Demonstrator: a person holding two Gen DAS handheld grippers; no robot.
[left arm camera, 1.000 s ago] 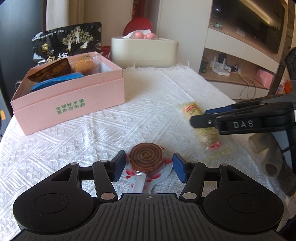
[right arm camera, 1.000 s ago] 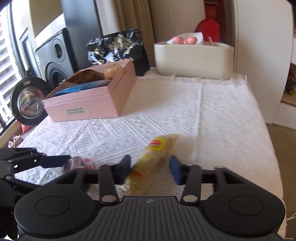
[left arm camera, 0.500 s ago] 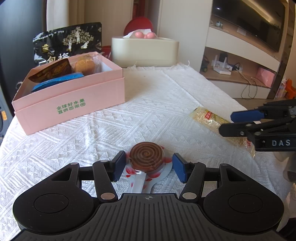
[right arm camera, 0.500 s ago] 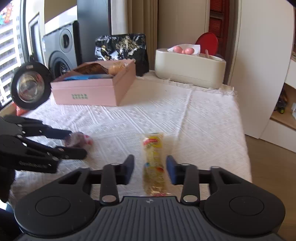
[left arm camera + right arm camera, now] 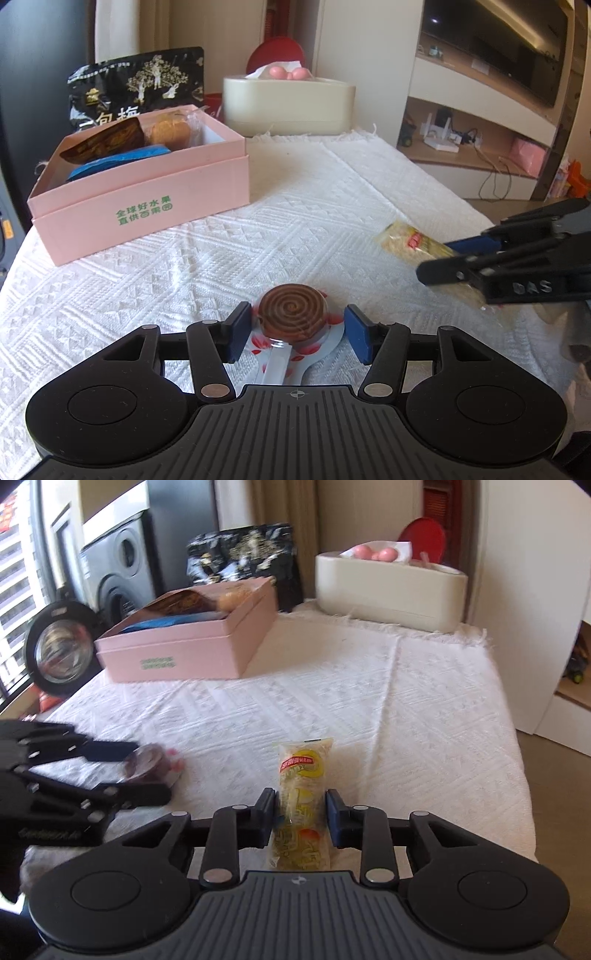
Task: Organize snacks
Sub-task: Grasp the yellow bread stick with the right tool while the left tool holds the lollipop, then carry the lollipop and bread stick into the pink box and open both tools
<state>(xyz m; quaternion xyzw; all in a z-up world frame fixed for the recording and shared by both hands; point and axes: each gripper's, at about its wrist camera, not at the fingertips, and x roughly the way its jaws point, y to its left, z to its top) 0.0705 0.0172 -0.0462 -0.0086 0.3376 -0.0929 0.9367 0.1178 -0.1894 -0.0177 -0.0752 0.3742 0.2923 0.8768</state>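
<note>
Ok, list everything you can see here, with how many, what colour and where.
pink box: one, pink, left on cloth, holding snacks
spiral candy: one, brown, between left gripper's pads
noodle snack pack: one, yellow, between right gripper's pads
black bag: one, black, behind box
tissue holder: one, cream, far end
tablecloth: one, white
speaker: one, dark, far left
left gripper: black, blue pads, not touching candy
right gripper: black, shut on pack

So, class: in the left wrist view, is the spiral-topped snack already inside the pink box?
No: the spiral-topped snack lies on the white tablecloth between the left gripper fingers, well apart from the pink box.
</note>
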